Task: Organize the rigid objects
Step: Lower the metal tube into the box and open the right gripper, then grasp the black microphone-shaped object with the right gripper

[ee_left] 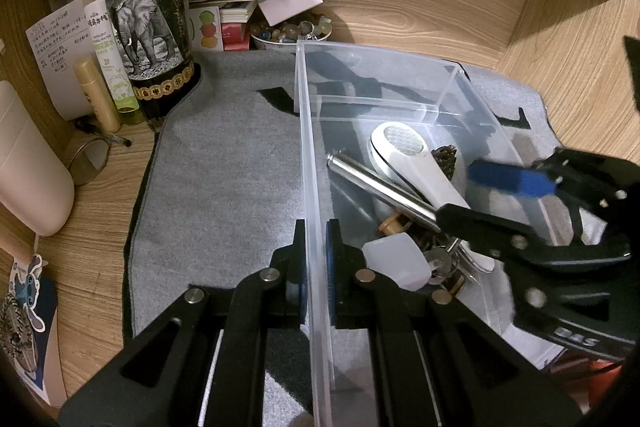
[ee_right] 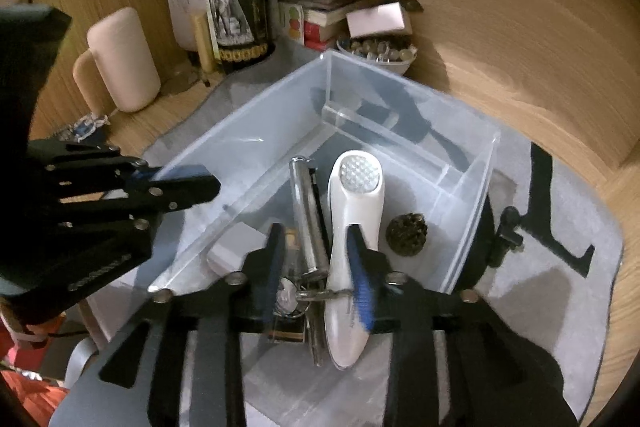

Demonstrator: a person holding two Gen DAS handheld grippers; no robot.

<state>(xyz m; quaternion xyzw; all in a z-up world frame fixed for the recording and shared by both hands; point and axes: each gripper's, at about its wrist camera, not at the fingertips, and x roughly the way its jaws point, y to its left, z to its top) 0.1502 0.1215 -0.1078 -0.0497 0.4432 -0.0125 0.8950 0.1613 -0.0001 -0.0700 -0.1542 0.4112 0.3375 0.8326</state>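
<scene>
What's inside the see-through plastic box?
Inside the clear box lie a white handheld device, a silver metal tube, a dark bumpy ball, a small white block and some keys. Whatever sits beneath that pile is covered.

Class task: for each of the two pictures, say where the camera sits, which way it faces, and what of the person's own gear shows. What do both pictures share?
Left wrist: sits behind the left tongs, clamped on the clear plastic box wall, facing the desk's back; right tongs show.
Right wrist: sits behind the right tongs, looking into the box at the white plastic handheld device; left tongs show.
Shared: box, device, dark elephant-label bottle.
</scene>
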